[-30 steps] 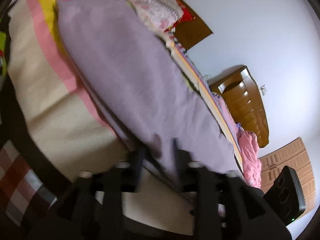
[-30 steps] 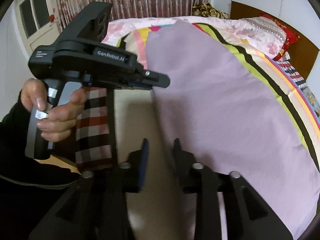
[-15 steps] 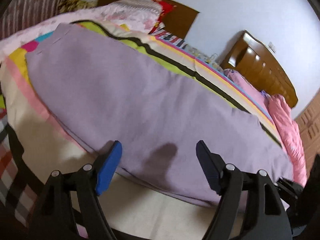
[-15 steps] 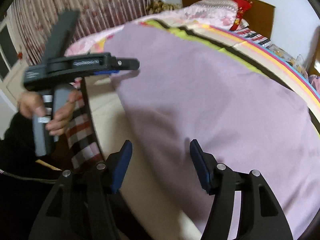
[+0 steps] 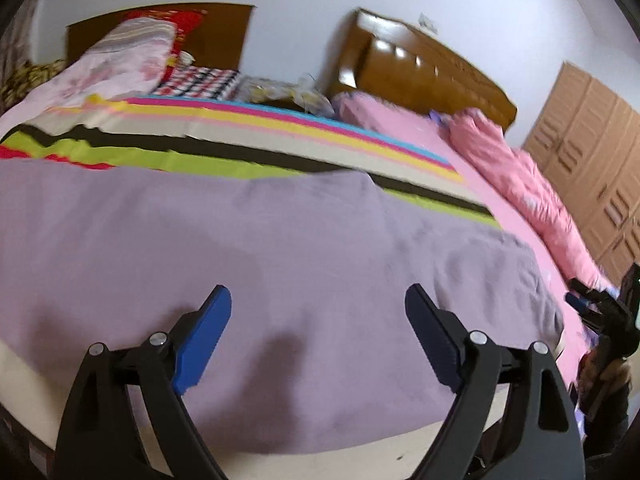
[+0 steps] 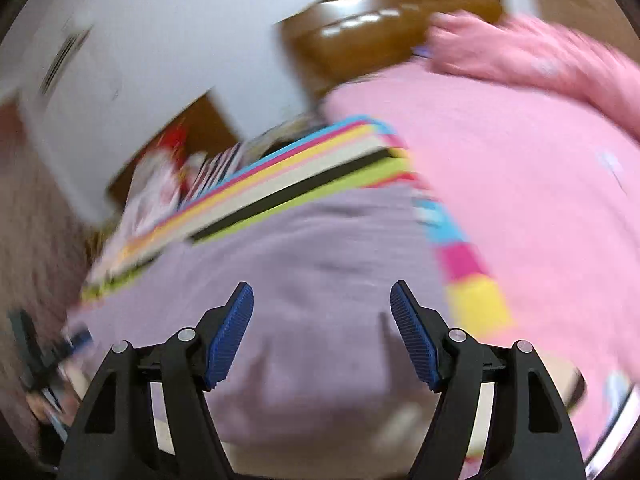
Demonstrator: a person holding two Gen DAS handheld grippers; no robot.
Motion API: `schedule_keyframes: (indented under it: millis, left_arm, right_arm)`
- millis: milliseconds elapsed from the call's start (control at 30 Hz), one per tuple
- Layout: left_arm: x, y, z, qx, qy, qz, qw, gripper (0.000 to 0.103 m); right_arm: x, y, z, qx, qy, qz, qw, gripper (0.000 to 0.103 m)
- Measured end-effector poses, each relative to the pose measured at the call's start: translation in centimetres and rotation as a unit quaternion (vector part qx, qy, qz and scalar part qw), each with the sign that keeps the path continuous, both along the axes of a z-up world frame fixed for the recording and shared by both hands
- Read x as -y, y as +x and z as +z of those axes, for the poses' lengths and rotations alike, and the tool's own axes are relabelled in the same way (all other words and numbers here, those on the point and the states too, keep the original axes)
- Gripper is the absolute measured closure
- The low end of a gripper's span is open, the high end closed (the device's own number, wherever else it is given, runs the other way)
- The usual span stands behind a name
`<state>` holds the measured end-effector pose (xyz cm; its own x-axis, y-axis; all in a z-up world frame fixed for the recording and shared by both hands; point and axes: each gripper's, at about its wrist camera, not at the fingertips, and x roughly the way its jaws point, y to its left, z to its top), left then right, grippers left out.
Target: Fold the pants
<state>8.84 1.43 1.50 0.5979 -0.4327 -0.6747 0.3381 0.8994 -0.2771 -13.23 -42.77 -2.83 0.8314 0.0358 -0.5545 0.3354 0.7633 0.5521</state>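
The lilac pants (image 5: 280,248) lie flat across the striped bedspread (image 5: 248,136), filling the lower half of the left wrist view. My left gripper (image 5: 318,336) hovers over their near edge, open and empty, blue pads wide apart. The right wrist view is blurred by motion; the pants (image 6: 320,264) show there too, with my right gripper (image 6: 322,336) open and empty above them. The other gripper shows at the far right of the left wrist view (image 5: 608,320) and faintly at the far left of the right wrist view (image 6: 36,360).
A pink quilt (image 5: 520,184) and pink sheet (image 6: 520,168) lie to the right of the pants. Pillows (image 5: 120,56) and a wooden headboard (image 5: 424,76) stand at the back. Wooden wardrobe doors (image 5: 596,152) are at the far right.
Both grippers have opened from nearly shut to wide apart. Both cameras swung right, towards the headboard and the pink quilt; the right one is still moving fast.
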Motion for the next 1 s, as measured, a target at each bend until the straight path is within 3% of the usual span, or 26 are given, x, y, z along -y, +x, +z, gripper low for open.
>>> schedule_keyframes:
  millis: [100,233,400,467,500,533,667,867,900,967,1000]
  left_arm:
    - [2.1,1.0,-1.8,-0.019,0.034,-0.005,0.9992,0.014]
    - [2.1,1.3,-3.8,-0.053,0.053,0.006,0.9972,0.014]
    - [3.3,0.4,-4.2,-0.025,0.114,-0.004,0.9931,0.009]
    - [3.7,0.0,-4.4,-0.016,0.135,-0.006,0.9906,0.007]
    - [4.0,-0.3,-4.6,-0.010,0.146,-0.008,0.9892,0.005]
    - [4.2,-0.4,-4.7,-0.005,0.153,-0.009,0.9882,0.004]
    - [4.0,-0.3,-4.7,-0.005,0.149,-0.010,0.9888,0.002]
    - [4.2,0.0,-4.7,-0.001,0.152,-0.003,0.9884,0.002]
    - [4.1,0.0,-4.8,-0.001,0.152,-0.004,0.9884,0.002]
    - [4.0,0.2,-4.8,0.000,0.151,-0.004,0.9886,0.002]
    - [4.0,0.1,-4.8,0.000,0.151,-0.005,0.9885,0.002]
  right_arm:
    - [1.9,-3.5,-2.6,0.019,0.085,-0.016,0.996,0.033]
    - [1.8,-4.4,-4.1,0.019,0.129,0.005,0.991,0.033]
    - [-0.3,-2.6,-3.8,-0.017,0.080,0.020,0.996,0.032]
    - [-0.5,-2.0,-3.6,-0.021,0.078,0.021,0.997,0.023]
    - [-0.7,-1.4,-3.5,-0.020,0.082,0.027,0.996,0.013]
    - [-1.0,-0.7,-3.3,-0.028,0.077,0.029,0.996,0.009]
    - [-2.4,0.8,-2.9,-0.073,0.019,0.027,0.997,0.007]
    - [-1.5,-0.5,-3.5,-0.035,0.069,-0.032,0.997,0.006]
    - [-1.7,-0.4,-3.4,-0.040,0.058,-0.034,0.997,0.007]
    - [-2.4,-0.2,-3.3,-0.056,0.024,-0.039,0.997,0.025]
    - [-2.2,-0.8,-3.5,-0.052,0.021,-0.048,0.997,0.039]
